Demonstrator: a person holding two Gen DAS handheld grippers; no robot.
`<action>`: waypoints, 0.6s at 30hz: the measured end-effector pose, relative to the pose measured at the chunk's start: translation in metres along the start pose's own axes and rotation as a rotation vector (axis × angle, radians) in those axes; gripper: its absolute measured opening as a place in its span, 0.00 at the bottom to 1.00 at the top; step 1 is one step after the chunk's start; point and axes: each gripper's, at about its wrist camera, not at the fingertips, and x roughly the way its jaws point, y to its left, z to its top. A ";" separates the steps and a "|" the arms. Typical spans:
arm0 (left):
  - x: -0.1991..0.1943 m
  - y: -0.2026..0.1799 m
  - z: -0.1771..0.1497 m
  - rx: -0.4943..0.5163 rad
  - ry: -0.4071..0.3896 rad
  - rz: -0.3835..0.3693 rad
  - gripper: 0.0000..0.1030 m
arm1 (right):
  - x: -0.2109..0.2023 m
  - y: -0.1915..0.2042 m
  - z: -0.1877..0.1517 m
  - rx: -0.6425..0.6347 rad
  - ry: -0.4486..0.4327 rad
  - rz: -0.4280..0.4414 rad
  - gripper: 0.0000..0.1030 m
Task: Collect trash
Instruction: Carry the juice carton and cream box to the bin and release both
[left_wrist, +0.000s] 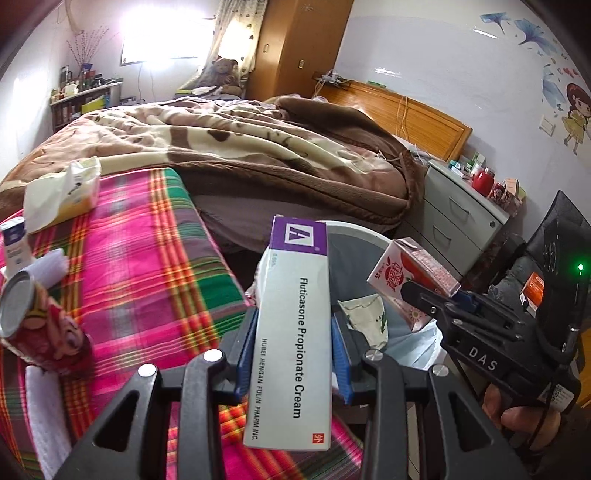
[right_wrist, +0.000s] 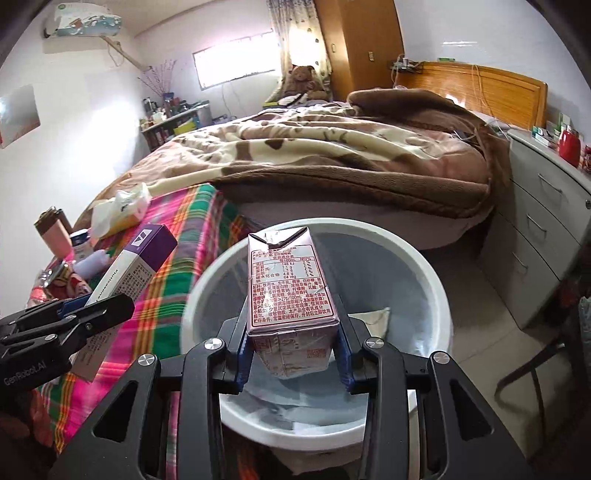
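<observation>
My left gripper (left_wrist: 293, 354) is shut on a white and purple cream box (left_wrist: 295, 332), held upright at the plaid table's right edge; the box also shows in the right wrist view (right_wrist: 127, 273). My right gripper (right_wrist: 291, 354) is shut on a pink drink carton (right_wrist: 290, 291) and holds it over the white-rimmed trash bin (right_wrist: 424, 266). The carton also shows in the left wrist view (left_wrist: 410, 280), over the bin (left_wrist: 362, 229). A crumpled wrapper (left_wrist: 367, 321) lies inside the bin.
On the plaid cloth (left_wrist: 147, 266) lie a red can (left_wrist: 33, 325), a white tube (left_wrist: 14, 243), white tissue (left_wrist: 48, 406) and a crumpled white bag (left_wrist: 66, 192). A bed (left_wrist: 240, 147) stands behind. A grey drawer chest (right_wrist: 535, 229) stands right of the bin.
</observation>
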 end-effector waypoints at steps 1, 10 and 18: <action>0.004 -0.003 0.001 0.004 0.008 0.005 0.37 | 0.003 -0.004 0.000 0.002 0.006 -0.009 0.37; 0.031 -0.016 0.001 0.009 0.050 0.006 0.37 | 0.015 -0.022 -0.002 0.010 0.053 -0.053 0.37; 0.027 -0.012 0.000 -0.012 0.039 -0.019 0.61 | 0.017 -0.031 -0.004 0.033 0.068 -0.066 0.50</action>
